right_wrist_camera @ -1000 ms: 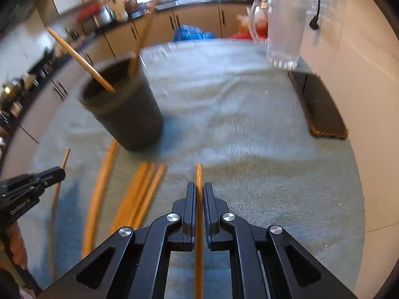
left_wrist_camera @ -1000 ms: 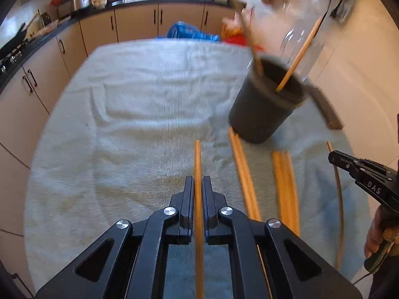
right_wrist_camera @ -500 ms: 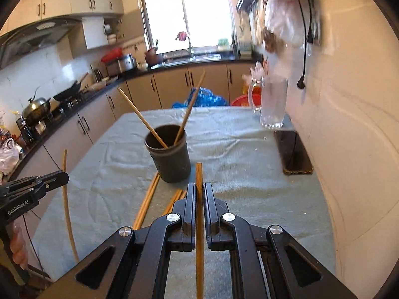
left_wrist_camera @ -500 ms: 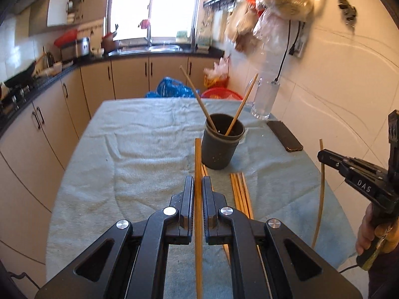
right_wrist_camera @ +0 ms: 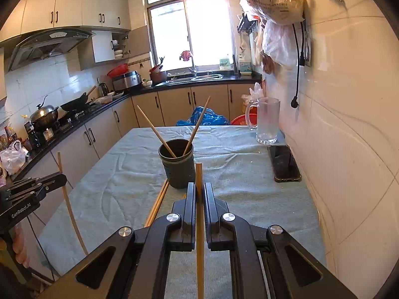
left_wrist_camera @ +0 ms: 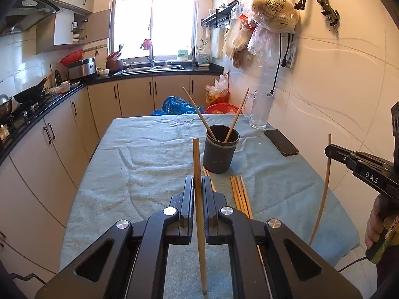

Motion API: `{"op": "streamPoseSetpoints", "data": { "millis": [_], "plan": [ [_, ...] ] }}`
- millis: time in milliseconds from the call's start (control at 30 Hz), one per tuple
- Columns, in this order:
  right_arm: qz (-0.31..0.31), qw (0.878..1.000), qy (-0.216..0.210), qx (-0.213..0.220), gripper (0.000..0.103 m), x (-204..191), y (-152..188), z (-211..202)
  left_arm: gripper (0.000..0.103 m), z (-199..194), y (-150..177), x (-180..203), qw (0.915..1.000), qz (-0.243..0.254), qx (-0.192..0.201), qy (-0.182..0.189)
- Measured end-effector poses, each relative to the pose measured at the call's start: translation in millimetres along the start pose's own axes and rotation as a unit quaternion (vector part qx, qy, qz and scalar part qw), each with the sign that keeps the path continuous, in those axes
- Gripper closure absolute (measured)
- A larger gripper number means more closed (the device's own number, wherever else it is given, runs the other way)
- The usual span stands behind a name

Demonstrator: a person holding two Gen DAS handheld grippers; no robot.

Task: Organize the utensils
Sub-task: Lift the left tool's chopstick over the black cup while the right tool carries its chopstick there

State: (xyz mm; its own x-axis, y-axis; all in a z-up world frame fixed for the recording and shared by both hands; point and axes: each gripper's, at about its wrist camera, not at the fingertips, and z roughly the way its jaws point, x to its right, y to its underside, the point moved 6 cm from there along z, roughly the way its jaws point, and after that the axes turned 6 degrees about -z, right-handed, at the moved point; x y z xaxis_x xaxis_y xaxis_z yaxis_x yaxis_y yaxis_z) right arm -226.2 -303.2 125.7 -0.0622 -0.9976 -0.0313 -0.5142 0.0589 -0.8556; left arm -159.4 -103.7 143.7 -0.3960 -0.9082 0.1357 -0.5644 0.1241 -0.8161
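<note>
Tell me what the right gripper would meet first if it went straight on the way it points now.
Probably the dark cup: it stands just beyond the right gripper, whose held chopstick points at it. Depth is unclear.

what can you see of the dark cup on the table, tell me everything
The dark cup is a matte grey-black cylinder, seemingly plastic, with a faint band below its rim. It stands upright on the blue-grey towel covering the table. Two wooden chopsticks lean in it, crossing outward. More chopsticks lie on the towel by its base.
</note>
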Motion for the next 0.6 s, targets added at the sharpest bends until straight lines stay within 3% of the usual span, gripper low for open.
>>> {"op": "streamPoseSetpoints", "data": {
  "millis": [600],
  "plan": [
    [-0.005, 0.999, 0.009, 0.039, 0.097, -1.4, -15.6, -31.3, 0.097, -18.9, -8.8, 6.0, 0.9999, -0.006, 0.011, 0.005]
  ]
}}
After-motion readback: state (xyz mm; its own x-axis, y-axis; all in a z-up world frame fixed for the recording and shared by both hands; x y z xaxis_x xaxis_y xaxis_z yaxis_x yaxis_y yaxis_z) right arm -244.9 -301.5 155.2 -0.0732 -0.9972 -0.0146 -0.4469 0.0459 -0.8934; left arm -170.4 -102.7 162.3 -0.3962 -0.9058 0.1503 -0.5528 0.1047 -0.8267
